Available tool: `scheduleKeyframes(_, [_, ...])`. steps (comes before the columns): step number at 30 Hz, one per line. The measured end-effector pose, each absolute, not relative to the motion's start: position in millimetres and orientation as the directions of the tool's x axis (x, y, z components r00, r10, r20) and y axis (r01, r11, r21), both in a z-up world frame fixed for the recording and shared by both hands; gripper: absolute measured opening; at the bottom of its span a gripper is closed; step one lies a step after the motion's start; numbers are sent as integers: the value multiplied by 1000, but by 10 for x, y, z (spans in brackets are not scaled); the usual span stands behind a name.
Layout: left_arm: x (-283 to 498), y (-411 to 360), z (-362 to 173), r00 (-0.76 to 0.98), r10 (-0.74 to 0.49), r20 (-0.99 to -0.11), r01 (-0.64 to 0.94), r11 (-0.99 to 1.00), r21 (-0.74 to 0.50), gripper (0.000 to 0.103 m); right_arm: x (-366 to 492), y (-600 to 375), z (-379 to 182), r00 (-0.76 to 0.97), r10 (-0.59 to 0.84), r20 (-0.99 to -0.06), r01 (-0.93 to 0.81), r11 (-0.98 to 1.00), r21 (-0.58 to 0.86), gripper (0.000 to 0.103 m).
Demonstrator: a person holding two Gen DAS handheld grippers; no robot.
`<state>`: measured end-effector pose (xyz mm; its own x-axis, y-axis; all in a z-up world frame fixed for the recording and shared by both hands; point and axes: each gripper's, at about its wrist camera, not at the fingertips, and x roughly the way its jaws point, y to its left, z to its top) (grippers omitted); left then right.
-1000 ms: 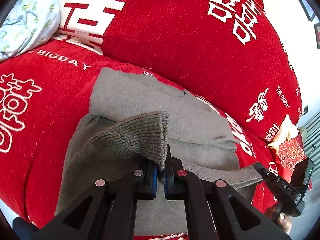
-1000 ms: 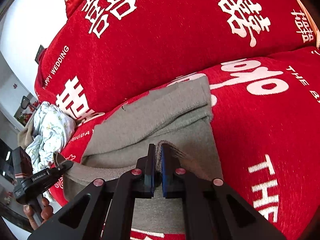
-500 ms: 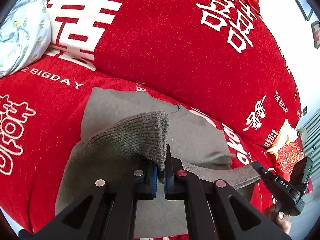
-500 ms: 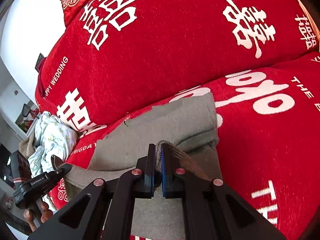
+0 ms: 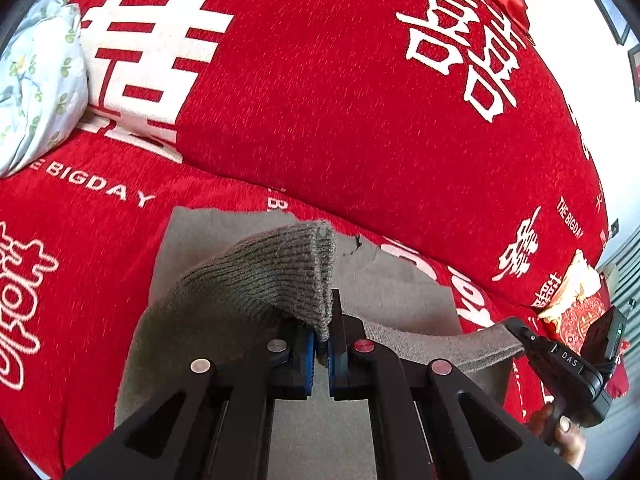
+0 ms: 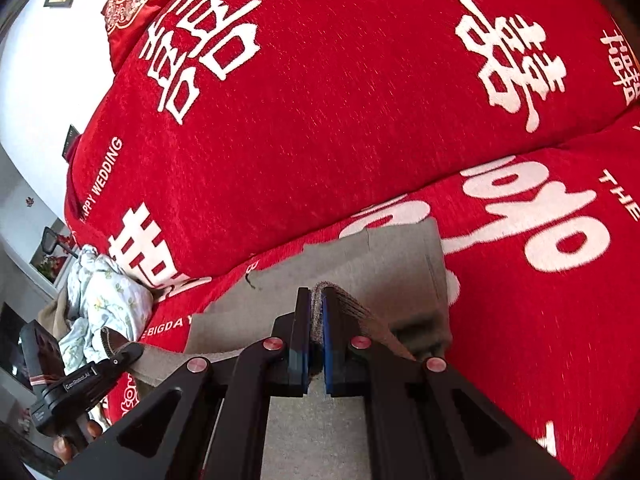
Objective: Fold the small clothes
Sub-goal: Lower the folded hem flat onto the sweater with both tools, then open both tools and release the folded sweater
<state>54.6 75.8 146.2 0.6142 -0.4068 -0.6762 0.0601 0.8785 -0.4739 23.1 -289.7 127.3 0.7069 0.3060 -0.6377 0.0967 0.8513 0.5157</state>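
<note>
folding the grey knit garment [image 5: 248,280] across the red sofa cover [image 5: 360,120] goes best if both held corners travel level and together toward the sofa's backrest. the left gripper [image 5: 322,340] is clamped on the ribbed hem corner; the right gripper [image 6: 316,336] pinches the other corner of the same hem. the rest of the garment lies flat on the seat, just in front of the backrest. judged advice: keep the hem taut between the two, lay its edge on the far edge, then let go.
</note>
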Motion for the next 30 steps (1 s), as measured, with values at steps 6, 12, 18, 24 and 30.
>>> scheduleKeyframes(6, [777, 700, 1456, 610, -399, -684, 61, 885, -462, 5, 488, -2933, 1215, 701, 297, -648, 113, 851, 512, 5])
scheduleKeyframes(12, [1047, 616, 1397, 599, -391, -699, 62, 893, -446, 5, 755, -3000, 1091, 687, 290, -666, 138, 848, 512, 5])
scheduleKeyframes(18, [1346, 568, 1211, 574, -378, -726, 37, 898, -439, 5, 1069, -3037, 918, 659, 280, -698, 164, 852, 497, 5])
scheduleKeyframes(24, [1660, 559, 889, 516, -375, -770, -6, 898, -441, 5, 1344, -3056, 690, 622, 255, -740, 191, 867, 460, 5])
scheduleKeyframes(30, [1925, 517, 575, 466, -359, -809, -46, 903, -427, 5, 1541, -3042, 551, 604, 216, -768, 195, 894, 404, 5])
